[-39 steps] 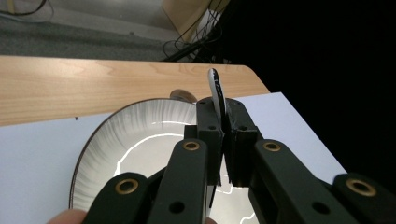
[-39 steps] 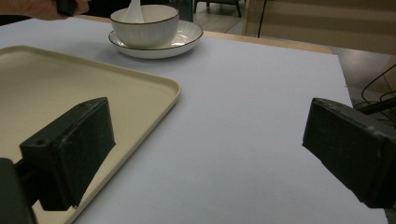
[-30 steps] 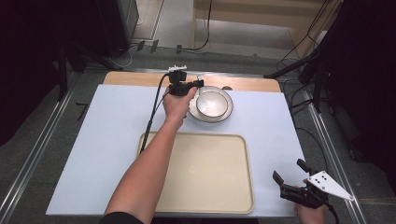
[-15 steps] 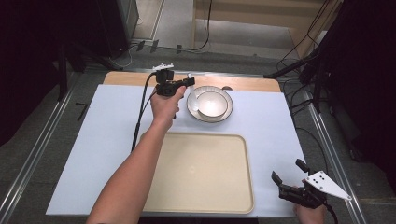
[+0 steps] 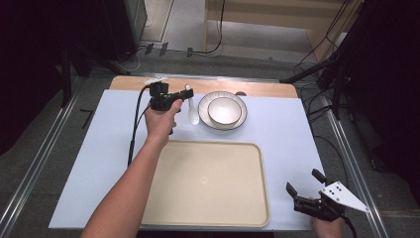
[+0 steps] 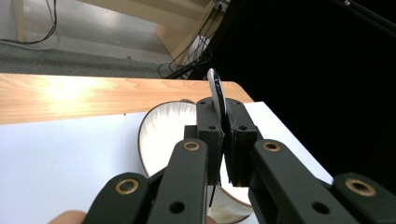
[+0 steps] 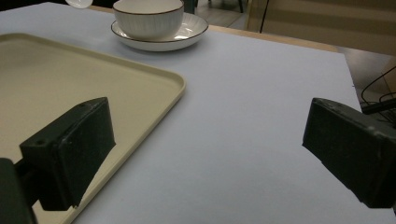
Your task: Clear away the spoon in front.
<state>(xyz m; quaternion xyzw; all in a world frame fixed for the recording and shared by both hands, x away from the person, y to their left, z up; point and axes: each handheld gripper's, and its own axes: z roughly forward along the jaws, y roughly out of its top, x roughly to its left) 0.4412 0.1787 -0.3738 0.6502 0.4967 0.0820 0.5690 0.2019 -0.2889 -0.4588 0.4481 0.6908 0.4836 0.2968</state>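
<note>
My left gripper (image 5: 181, 98) is shut on the handle of a white spoon (image 5: 192, 108), left of a white bowl (image 5: 224, 110) on a white plate (image 5: 204, 115). In the left gripper view the thin spoon (image 6: 216, 88) stands on edge between the closed jaws (image 6: 223, 122), with the plate (image 6: 163, 133) behind them. My right gripper (image 5: 307, 191) is open near the table's front right corner, with nothing between its fingers (image 7: 205, 149). It faces the bowl (image 7: 148, 17) and plate (image 7: 189, 33) far ahead.
A large beige tray (image 5: 208, 183) lies at the front middle of the pale blue mat (image 5: 89, 158), its corner beside my right gripper's left finger (image 7: 70, 140). A bare wooden strip (image 5: 267, 88) runs along the table's far edge. A black cable (image 5: 134, 124) trails from the left gripper.
My left hand has drawn back leftward from over the bowl and plate, bringing the spoon out beside the plate. The right gripper has stayed put.
</note>
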